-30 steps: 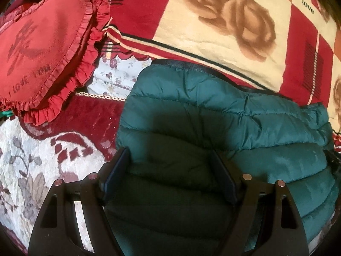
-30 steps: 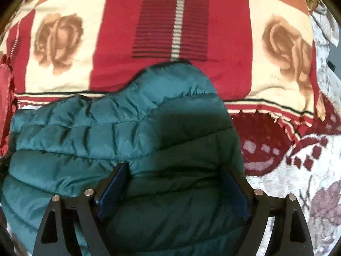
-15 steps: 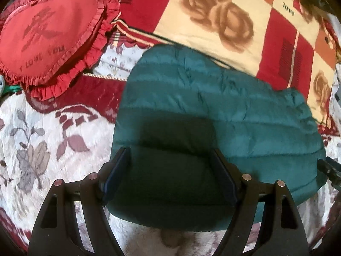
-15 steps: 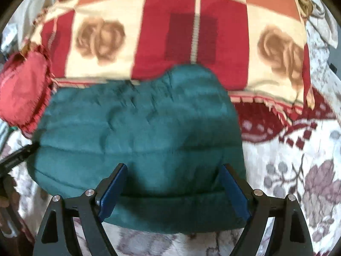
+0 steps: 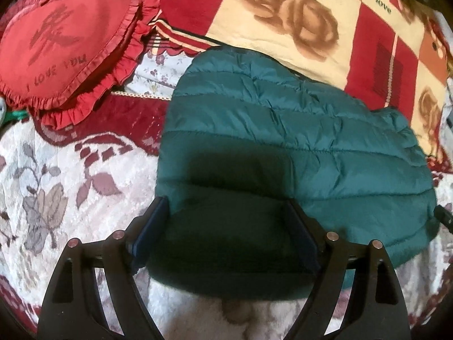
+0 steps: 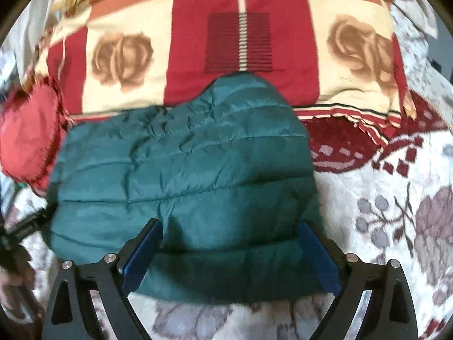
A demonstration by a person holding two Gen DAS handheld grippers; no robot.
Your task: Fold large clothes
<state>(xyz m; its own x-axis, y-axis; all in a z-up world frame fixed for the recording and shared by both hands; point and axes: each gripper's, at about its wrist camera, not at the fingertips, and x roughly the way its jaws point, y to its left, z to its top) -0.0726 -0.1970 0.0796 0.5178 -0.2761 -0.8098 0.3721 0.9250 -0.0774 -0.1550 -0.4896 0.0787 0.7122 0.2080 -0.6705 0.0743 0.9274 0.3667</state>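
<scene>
A dark green quilted puffer jacket (image 5: pixel 283 147) lies folded into a compact bundle on the bed; it also shows in the right wrist view (image 6: pixel 187 175). My left gripper (image 5: pixel 226 218) is open above the jacket's near left end, jaws wide apart with nothing between them. My right gripper (image 6: pixel 229 240) is open above the jacket's near right end, also empty. The tip of the right gripper shows at the right edge of the left wrist view (image 5: pixel 444 218), and the left gripper shows at the left edge of the right wrist view (image 6: pixel 25 226).
A red heart-shaped ruffled cushion (image 5: pixel 65 42) lies left of the jacket. A red and cream rose-patterned blanket (image 6: pixel 240 36) lies folded behind it. The bed cover (image 6: pixel 396 198) is white plush with maroon flowers.
Both grippers have drawn back and up from the jacket, so more of the bundle and the bed cover in front of it shows. The jacket has stayed in place.
</scene>
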